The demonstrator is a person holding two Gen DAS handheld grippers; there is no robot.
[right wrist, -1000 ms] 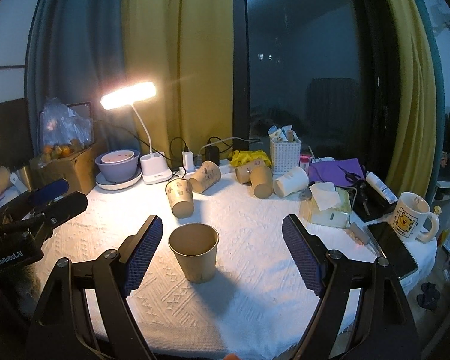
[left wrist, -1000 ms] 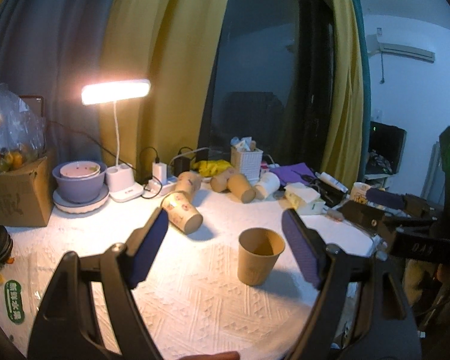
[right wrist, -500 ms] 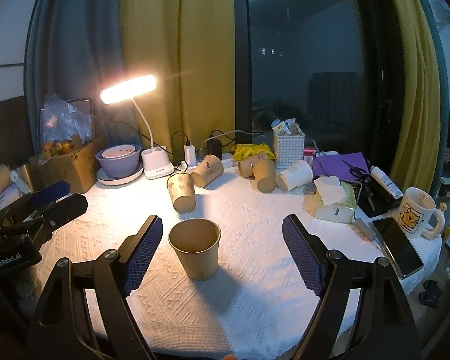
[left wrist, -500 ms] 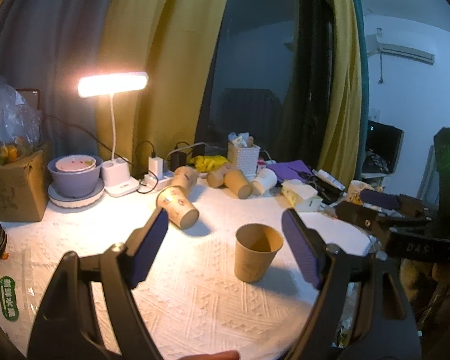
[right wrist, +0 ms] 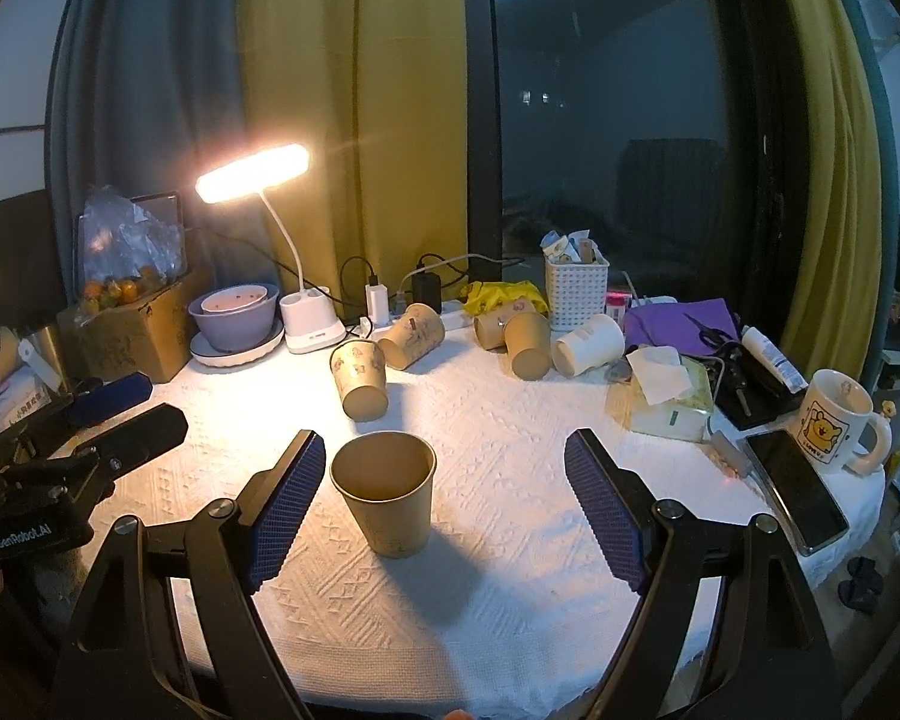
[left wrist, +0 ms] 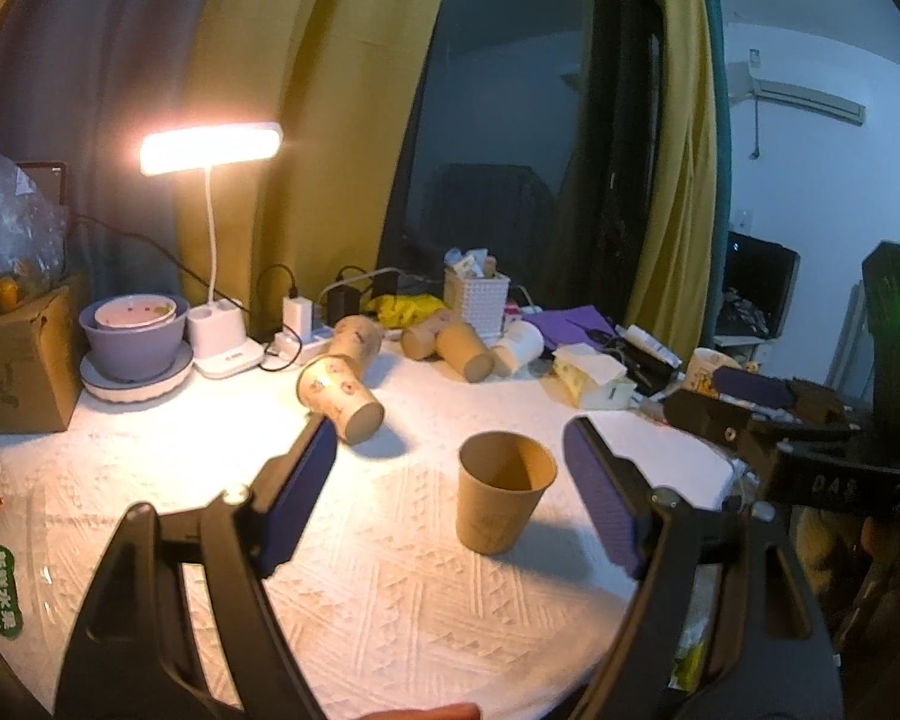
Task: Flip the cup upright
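Observation:
A plain brown paper cup (left wrist: 503, 499) stands upright on the white tablecloth; it also shows in the right wrist view (right wrist: 385, 492). My left gripper (left wrist: 450, 498) is open and empty, with the cup ahead, nearer its right finger. My right gripper (right wrist: 444, 504) is open and empty, with the cup just ahead by its left finger. A patterned paper cup (left wrist: 341, 391) lies on its side farther back, also seen in the right wrist view (right wrist: 360, 379). Several more cups (right wrist: 513, 337) lie tipped near the back.
A lit desk lamp (right wrist: 252, 173), a purple bowl on a plate (right wrist: 237, 319) and a cardboard box (right wrist: 129, 339) stand at back left. A white basket (right wrist: 576, 291), tissue pack (right wrist: 669, 399), phone (right wrist: 795, 489) and bear mug (right wrist: 834, 420) are on the right.
Both grippers have drawn back and risen slightly from the upright cup. The cup and everything else on the table stay in place.

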